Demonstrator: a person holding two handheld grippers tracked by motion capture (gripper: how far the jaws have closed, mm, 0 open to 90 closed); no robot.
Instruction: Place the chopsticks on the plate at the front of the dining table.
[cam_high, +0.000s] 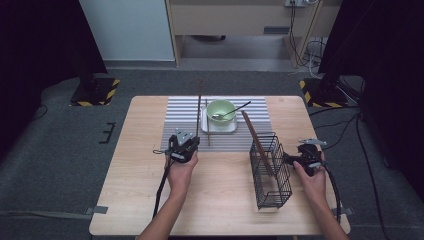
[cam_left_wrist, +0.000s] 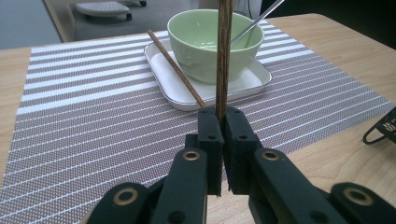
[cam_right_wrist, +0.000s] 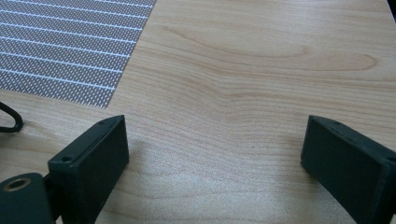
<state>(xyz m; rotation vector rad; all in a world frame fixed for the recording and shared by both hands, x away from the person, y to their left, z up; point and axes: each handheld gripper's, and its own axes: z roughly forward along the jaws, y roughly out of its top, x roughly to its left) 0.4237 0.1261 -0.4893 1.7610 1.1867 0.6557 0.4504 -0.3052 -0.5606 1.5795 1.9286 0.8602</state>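
- Left gripper (cam_high: 183, 145): closed on an upright chopstick (cam_left_wrist: 223, 56), held just before the bowl (cam_left_wrist: 212, 39). A slip or tilt could strike the bowl.
- Second chopstick (cam_left_wrist: 175, 67): seen resting on the tray (cam_left_wrist: 252, 79) rim in the left gripper view.
- Basket (cam_high: 270, 172): seen in the high view.
- Right gripper (cam_right_wrist: 212, 154): open, empty, over bare table (cam_right_wrist: 243, 70).

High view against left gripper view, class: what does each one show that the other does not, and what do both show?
High view alone: the wire basket with a brown stick leaning in it, and the right gripper open beside it. Left gripper view alone: the fingers pinching the upright chopstick. Shared: green bowl, white tray, second chopstick and striped mat.
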